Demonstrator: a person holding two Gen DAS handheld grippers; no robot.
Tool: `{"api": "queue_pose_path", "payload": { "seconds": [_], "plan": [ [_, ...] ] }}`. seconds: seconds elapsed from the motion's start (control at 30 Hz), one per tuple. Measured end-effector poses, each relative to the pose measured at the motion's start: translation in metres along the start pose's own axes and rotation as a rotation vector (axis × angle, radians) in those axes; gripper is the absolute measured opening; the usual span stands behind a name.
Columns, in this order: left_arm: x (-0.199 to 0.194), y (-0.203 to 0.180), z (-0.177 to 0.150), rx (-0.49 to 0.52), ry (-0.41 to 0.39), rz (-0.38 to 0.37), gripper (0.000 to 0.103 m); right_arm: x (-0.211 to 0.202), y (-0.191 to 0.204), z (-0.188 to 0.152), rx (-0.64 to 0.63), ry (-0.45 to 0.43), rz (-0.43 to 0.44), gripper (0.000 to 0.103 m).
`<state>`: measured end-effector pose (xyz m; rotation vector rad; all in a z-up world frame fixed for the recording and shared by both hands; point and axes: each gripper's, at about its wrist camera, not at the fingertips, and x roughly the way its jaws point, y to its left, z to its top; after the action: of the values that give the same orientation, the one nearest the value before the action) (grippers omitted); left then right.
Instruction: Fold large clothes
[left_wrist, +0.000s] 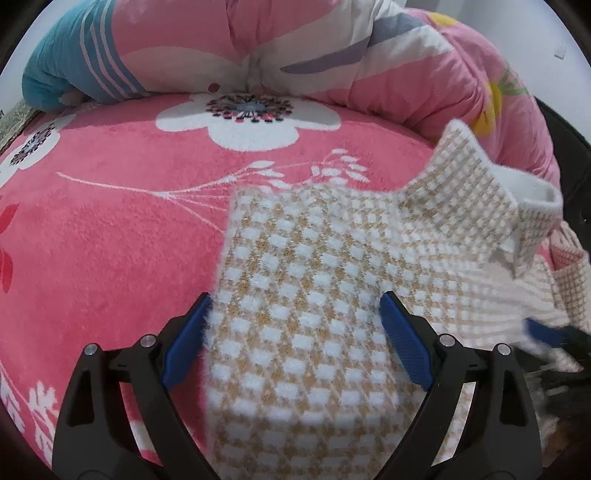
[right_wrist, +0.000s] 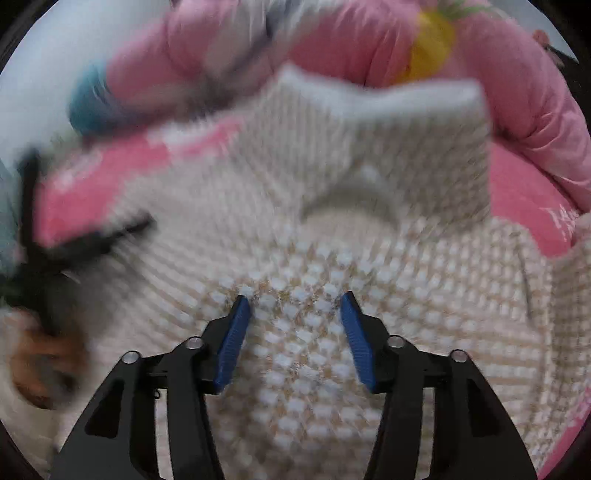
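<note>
A beige-and-white checked knit sweater (left_wrist: 314, 295) lies on a pink flowered blanket (left_wrist: 110, 229). Its collar (left_wrist: 532, 195) is raised at the far right. My left gripper (left_wrist: 295, 299) stands open, wide over the sweater's left part, with the left pad along the cloth's edge. In the blurred right wrist view my right gripper (right_wrist: 294, 295) is open above the sweater (right_wrist: 303, 350), below the neck opening (right_wrist: 351, 206); the pads do not pinch the cloth. The right gripper's blue pad (left_wrist: 543, 332) shows blurred at the right edge of the left wrist view.
A rolled pink quilt (left_wrist: 406, 74) and a blue striped bundle (left_wrist: 74, 66) lie along the back of the bed. The blurred black frame of the left gripper (right_wrist: 33, 251) and a hand (right_wrist: 44, 369) show at the left of the right wrist view.
</note>
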<state>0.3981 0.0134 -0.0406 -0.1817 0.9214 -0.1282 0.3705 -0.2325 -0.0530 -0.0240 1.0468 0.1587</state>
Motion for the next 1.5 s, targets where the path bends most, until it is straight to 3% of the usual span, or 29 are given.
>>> {"api": "queue_pose_path", "payload": {
  "seconds": [0.1, 0.2, 0.27, 0.37, 0.5, 0.6, 0.8, 0.87, 1.07, 1.13, 1.2, 1.37, 1.5],
  "plan": [
    [-0.027, -0.007, -0.003, 0.037, -0.058, -0.032, 0.087, -0.021, -0.009, -0.004, 0.059, -0.006, 0.025, 0.059],
    [-0.052, -0.027, -0.012, 0.114, -0.092, -0.073, 0.087, -0.056, -0.013, -0.018, 0.082, -0.071, 0.068, 0.062],
    [-0.061, -0.04, -0.019, 0.151, -0.088, -0.096, 0.087, -0.073, -0.017, -0.036, 0.07, -0.113, 0.04, 0.08],
    [-0.069, -0.063, -0.028, 0.182, -0.081, -0.123, 0.087, -0.053, -0.019, -0.059, 0.024, -0.041, -0.041, 0.084],
    [-0.071, -0.1, -0.037, 0.225, -0.072, -0.162, 0.087, -0.072, -0.042, -0.078, 0.075, -0.064, 0.042, 0.084],
    [-0.068, -0.131, -0.048, 0.283, -0.054, -0.196, 0.087, -0.11, -0.075, -0.089, 0.178, -0.132, 0.132, 0.084],
    [-0.042, -0.169, -0.069, 0.341, -0.022, -0.199, 0.087, -0.171, -0.171, -0.109, 0.351, -0.24, 0.095, 0.084],
    [-0.026, -0.167, -0.075, 0.32, 0.009, -0.172, 0.087, -0.173, -0.208, -0.111, 0.412, -0.259, 0.056, 0.084],
    [-0.024, -0.157, -0.079, 0.287, -0.018, -0.219, 0.088, -0.163, -0.345, -0.099, 0.626, -0.255, 0.009, 0.084],
    [-0.023, -0.157, -0.082, 0.291, -0.032, -0.224, 0.089, -0.147, -0.38, -0.091, 0.686, -0.243, 0.003, 0.078],
    [-0.024, -0.155, -0.083, 0.289, -0.038, -0.23, 0.089, -0.128, -0.396, -0.081, 0.733, -0.242, 0.009, 0.076],
    [-0.023, -0.153, -0.085, 0.284, -0.046, -0.241, 0.09, -0.092, -0.442, -0.068, 0.867, -0.255, 0.049, 0.058],
    [-0.024, -0.151, -0.085, 0.282, -0.046, -0.243, 0.09, -0.061, -0.459, -0.064, 0.909, -0.205, -0.005, 0.047]
  ]
}}
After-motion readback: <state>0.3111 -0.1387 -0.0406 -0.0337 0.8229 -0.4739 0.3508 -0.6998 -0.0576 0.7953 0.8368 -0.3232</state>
